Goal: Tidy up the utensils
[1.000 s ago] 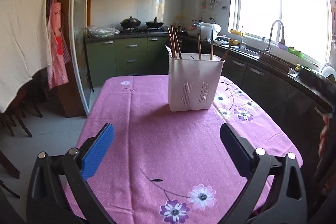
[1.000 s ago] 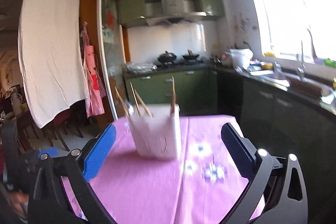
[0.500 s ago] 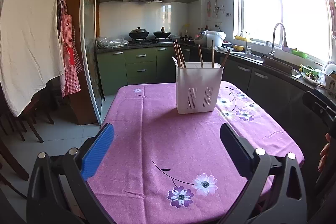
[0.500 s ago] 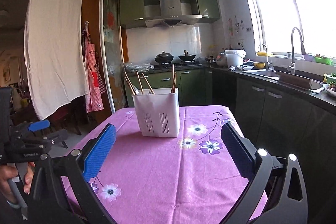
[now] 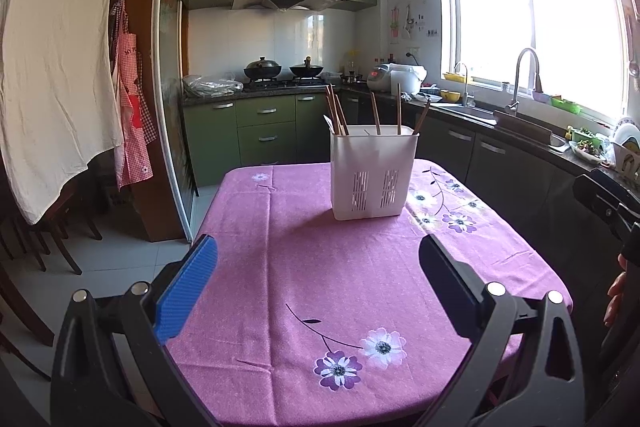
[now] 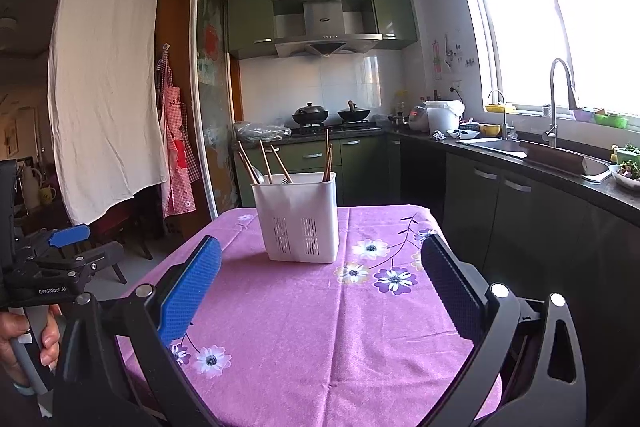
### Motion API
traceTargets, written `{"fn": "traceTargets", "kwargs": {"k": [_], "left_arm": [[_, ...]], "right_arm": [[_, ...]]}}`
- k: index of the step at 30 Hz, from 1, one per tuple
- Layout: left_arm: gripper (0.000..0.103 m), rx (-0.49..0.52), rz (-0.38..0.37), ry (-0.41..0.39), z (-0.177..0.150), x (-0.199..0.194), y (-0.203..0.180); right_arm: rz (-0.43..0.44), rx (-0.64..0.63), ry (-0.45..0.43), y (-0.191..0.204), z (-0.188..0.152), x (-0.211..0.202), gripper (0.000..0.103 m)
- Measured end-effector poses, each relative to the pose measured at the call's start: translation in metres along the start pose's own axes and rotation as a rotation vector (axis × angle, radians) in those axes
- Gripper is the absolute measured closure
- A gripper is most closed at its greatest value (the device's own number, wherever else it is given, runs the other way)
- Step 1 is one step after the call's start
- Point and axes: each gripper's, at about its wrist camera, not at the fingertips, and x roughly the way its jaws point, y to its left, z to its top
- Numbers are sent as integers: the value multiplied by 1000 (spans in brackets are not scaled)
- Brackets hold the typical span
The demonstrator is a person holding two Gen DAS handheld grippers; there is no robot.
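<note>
A white slotted utensil holder (image 5: pixel 373 175) stands upright on the far part of the purple flowered tablecloth (image 5: pixel 304 267). Several wooden chopsticks (image 5: pixel 335 115) and a pale spoon stick up out of it. It also shows in the right wrist view (image 6: pixel 297 217), with chopsticks (image 6: pixel 328 157) leaning in it. My left gripper (image 5: pixel 320 267) is open and empty, held back over the near end of the table. My right gripper (image 6: pixel 322 271) is open and empty, also well short of the holder. The left gripper shows at the left edge of the right wrist view (image 6: pixel 52 259).
Dark green kitchen cabinets and a counter with a sink (image 5: pixel 472 113) run along the right. A stove with two woks (image 5: pixel 280 71) is at the back. A white cloth (image 5: pixel 52 67) and a red apron (image 5: pixel 130 107) hang at the left, with chairs below.
Both grippers have drawn back and risen away from the holder, which now looks smaller and farther. Both stay open and empty. The holder has not moved.
</note>
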Motion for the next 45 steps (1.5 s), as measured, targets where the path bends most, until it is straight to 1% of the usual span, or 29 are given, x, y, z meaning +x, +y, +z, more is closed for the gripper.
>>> {"fn": "traceTargets", "kwargs": {"k": [7, 45], "left_arm": [[7, -21, -6, 7, 1, 1, 5], [7, -20, -10, 16, -1, 4, 2]], "right_arm": [[4, -2, -2, 1, 3, 2, 4], [14, -10, 21, 3, 2, 4, 4]]}}
